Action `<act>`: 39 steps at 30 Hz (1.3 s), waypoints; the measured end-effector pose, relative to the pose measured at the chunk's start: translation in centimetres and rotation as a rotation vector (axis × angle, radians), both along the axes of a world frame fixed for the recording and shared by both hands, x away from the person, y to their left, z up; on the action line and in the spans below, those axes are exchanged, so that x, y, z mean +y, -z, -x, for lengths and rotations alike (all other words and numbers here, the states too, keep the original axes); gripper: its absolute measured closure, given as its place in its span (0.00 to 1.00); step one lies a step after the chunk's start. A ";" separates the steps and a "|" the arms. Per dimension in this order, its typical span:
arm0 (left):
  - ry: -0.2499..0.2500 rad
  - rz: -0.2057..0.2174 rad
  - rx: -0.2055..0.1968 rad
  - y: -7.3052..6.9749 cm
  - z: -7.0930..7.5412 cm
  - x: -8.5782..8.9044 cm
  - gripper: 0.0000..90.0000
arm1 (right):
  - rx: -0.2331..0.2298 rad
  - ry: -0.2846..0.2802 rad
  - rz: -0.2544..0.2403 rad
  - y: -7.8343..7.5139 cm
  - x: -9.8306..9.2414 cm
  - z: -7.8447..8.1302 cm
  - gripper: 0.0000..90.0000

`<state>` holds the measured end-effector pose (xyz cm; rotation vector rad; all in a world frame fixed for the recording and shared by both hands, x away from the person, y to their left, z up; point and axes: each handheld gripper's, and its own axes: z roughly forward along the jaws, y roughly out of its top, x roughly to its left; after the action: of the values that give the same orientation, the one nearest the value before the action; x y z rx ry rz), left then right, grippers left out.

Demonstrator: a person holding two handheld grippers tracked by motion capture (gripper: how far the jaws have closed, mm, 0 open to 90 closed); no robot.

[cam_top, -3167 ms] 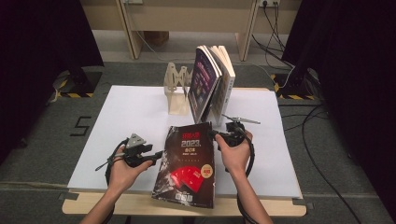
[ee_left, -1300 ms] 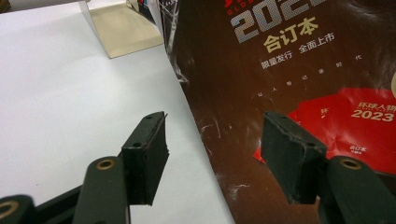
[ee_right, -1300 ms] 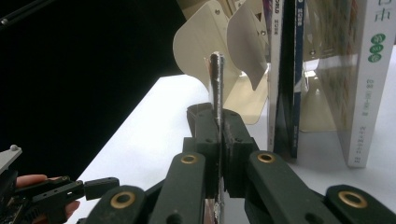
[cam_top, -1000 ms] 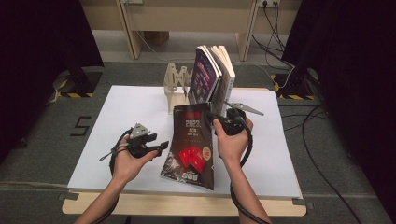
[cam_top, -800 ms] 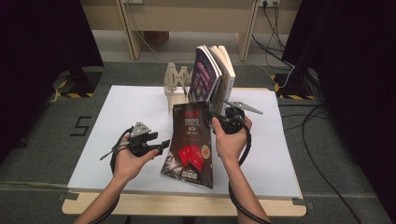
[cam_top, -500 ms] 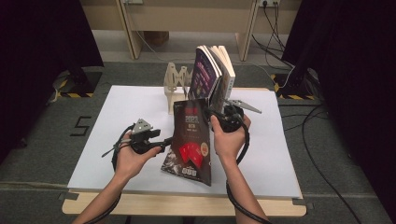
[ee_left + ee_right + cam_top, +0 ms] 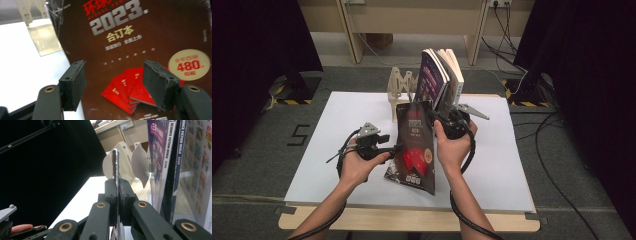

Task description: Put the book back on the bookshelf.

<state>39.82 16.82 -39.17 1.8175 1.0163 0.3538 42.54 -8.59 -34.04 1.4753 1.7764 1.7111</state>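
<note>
Tools: right tool (image 7: 438, 119) clamps one dark book (image 7: 414, 145); left tool (image 7: 396, 148) opening, apart.

The dark book (image 7: 140, 50) runs past the left gripper view's edges, its lower print blurred.

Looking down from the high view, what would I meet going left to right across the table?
Left claw → dark red-and-black book, held up on edge → right claw, clamped on that book's top edge.
</note>
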 end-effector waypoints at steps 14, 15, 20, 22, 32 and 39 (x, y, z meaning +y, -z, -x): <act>0.084 0.016 -0.031 -1.6 -0.2 -3.4 0.35 | 0.000 0.011 -0.005 0.0 0.6 -0.2 0.97; 0.089 0.017 -0.034 -1.7 -0.2 -3.7 0.35 | -0.002 0.012 -0.004 0.0 0.6 -0.2 0.97; 0.112 0.033 -0.037 -2.4 -0.1 -5.0 0.34 | -0.003 0.014 -0.002 0.0 0.7 -0.3 0.97; 0.123 0.051 -0.022 -2.6 0.0 -5.6 0.34 | -0.003 0.015 -0.001 0.0 0.7 -0.3 0.97; 0.131 0.012 -0.022 -2.8 -0.2 -7.4 0.32 | -0.009 0.015 0.010 0.2 0.7 -0.3 0.97; 0.120 0.009 -0.016 -2.7 -0.6 -7.8 0.32 | -0.009 0.013 0.013 0.2 0.7 -0.2 0.97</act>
<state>40.37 9.05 -36.47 1.8553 0.8916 0.2890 42.74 -7.86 -34.22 1.4680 1.7667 1.6936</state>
